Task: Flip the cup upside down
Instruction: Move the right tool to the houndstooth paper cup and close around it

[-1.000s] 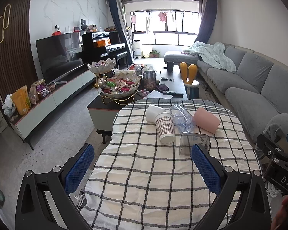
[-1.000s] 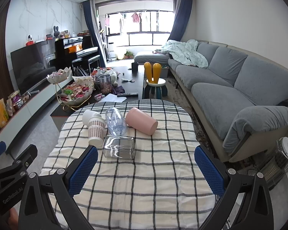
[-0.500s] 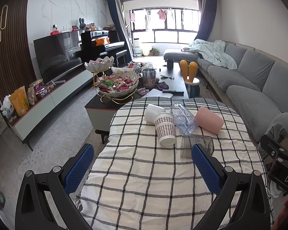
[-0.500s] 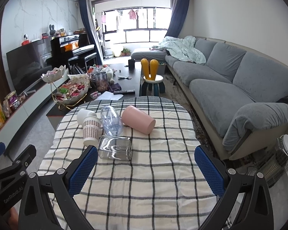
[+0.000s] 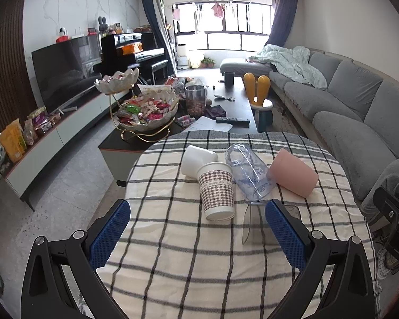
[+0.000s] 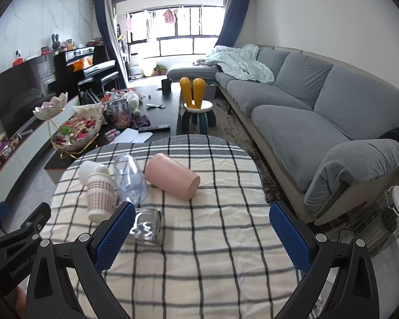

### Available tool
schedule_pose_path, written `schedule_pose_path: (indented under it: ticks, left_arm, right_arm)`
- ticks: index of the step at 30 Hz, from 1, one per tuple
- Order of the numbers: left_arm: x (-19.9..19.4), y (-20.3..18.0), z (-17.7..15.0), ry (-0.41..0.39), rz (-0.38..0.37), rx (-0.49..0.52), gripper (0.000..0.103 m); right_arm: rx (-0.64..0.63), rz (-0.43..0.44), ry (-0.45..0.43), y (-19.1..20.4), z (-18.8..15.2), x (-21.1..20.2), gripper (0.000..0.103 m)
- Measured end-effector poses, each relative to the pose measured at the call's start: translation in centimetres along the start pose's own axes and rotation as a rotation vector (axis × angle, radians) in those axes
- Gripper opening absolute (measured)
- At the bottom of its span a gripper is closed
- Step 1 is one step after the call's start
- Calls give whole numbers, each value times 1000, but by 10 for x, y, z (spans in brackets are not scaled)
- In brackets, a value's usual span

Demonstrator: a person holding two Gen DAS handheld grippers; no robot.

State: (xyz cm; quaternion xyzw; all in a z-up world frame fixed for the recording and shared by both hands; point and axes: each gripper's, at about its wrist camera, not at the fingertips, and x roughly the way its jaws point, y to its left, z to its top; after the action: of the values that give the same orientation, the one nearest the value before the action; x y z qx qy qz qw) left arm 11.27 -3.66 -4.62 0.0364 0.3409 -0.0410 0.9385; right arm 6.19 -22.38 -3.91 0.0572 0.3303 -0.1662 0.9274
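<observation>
Both tools are being held low over the near edge of the bench, pointed forward toward the cups. The left tool (image 5: 196, 228) is being kept spread wide with nothing between its blue pads; its right pad is overlapping the clear square glass (image 5: 252, 220) in the left wrist view, though contact cannot be told. The right tool (image 6: 202, 231) is likewise being held wide apart and gripping nothing, its left pad lying in front of that same glass (image 6: 149, 227).

Five cups are being counted, all lying on their sides in a close cluster at the far half of the bench: a white cup (image 5: 196, 156), a houndstooth paper cup (image 5: 216, 190), a clear blue-tinted cup (image 5: 248, 172), a pink cup (image 5: 294, 176) and the square glass nearest the tools.

The bench is being covered by a checked cloth (image 5: 188, 252). Behind it, a dark coffee table (image 5: 234, 98), a grey sofa (image 6: 319, 106) and a television (image 5: 58, 71) are being shown.
</observation>
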Motion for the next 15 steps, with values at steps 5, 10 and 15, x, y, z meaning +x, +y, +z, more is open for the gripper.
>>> schedule_pose_path:
  ticks: [5, 10, 15]
  left_arm:
    - [43, -11, 12, 53, -6, 5, 103]
    - [88, -19, 20, 125, -15, 6, 103]
    - [127, -22, 22, 181, -4, 9, 103]
  right_arm:
    - [8, -15, 18, -2, 13, 28, 102]
    - [14, -20, 37, -2, 24, 54, 102]
    - [27, -10, 66, -2, 33, 82, 102]
